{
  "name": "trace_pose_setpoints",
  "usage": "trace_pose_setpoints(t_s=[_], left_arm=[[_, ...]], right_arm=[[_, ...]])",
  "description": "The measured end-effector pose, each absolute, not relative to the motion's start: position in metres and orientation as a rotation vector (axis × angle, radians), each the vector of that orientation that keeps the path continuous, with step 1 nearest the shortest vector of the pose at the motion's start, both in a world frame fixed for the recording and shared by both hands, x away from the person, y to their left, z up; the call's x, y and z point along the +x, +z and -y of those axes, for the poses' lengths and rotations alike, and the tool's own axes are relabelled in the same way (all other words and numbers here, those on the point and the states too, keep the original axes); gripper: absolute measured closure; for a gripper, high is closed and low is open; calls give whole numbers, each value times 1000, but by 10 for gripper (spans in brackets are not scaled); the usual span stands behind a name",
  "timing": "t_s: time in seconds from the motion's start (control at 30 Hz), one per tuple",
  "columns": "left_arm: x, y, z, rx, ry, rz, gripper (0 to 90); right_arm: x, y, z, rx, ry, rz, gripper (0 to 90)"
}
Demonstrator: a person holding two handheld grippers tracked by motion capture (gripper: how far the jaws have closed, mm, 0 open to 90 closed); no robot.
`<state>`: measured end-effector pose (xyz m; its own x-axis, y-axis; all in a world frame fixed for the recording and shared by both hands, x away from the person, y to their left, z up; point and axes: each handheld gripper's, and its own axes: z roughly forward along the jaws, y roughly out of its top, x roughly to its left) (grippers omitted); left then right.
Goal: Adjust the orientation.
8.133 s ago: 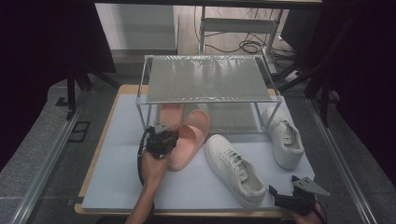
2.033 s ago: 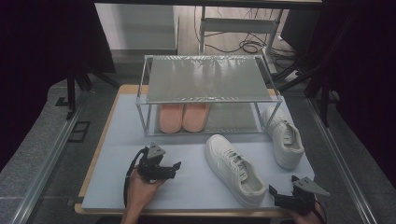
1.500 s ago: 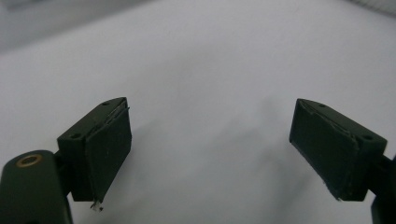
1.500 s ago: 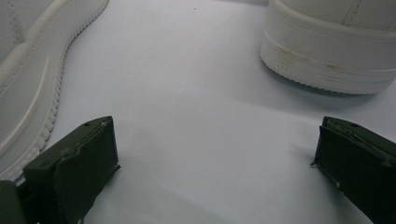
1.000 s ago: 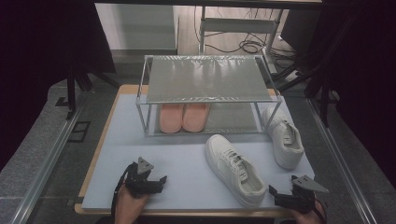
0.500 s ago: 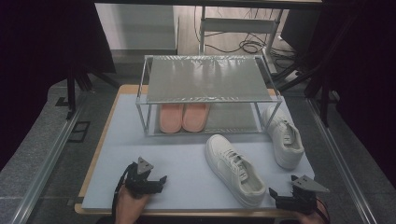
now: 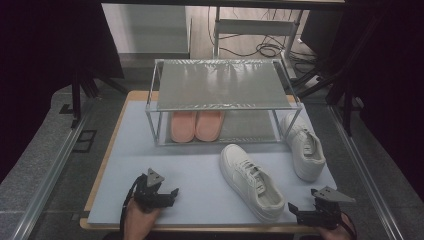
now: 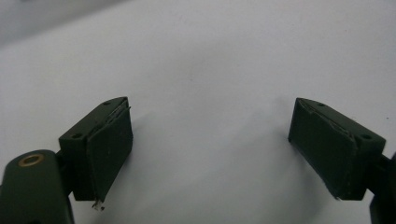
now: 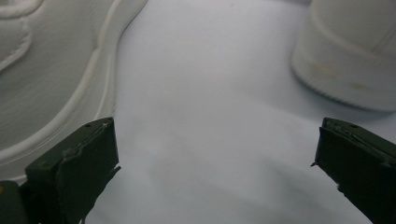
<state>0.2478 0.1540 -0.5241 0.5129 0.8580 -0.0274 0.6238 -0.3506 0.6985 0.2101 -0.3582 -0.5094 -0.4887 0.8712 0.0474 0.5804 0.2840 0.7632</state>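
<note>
Both tongs sit low at the near edge of the desk, and both hold nothing. Left tongs are spread wide; in the left gripper view the two black jaws stand far apart over bare pale mat. Right tongs are spread wide too, with bare mat between the jaws in the right gripper view.

One white shoe lies on the mat between the two tongs, nearer the right ones, with its toe pointing at the near edge. In the right gripper view its side is just beside the left jaw, maybe touching it, but that is hard to tell. A second white shoe lies farther back on the right, beside the rack's front right leg. Its rounded end shows at the top right of the right gripper view, apart from the jaws.

Two pink slippers sit side by side on the low shelf of the metal rack, at its left end.
</note>
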Motion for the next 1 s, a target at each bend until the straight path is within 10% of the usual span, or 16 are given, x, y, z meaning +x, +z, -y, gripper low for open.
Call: trace_pose_setpoints(t_s=[0.07, 0.3, 0.5, 1.0], left_arm=[[248, -524, -154, 2095, 457, -1204, 137], [248, -524, -154, 2095, 457, -1204, 138], [248, -524, -154, 2095, 458, -1204, 138], [248, -524, -154, 2095, 459, -1204, 138]], right_arm=[[207, -509, 358, 1325, 1102, -2207, 16], [189, -502, 355, 1282, 1195, -2285, 577], [173, -501, 338, 1137, 1277, -2411, 823], [166, -492, 303, 971, 1276, -2528, 898]])
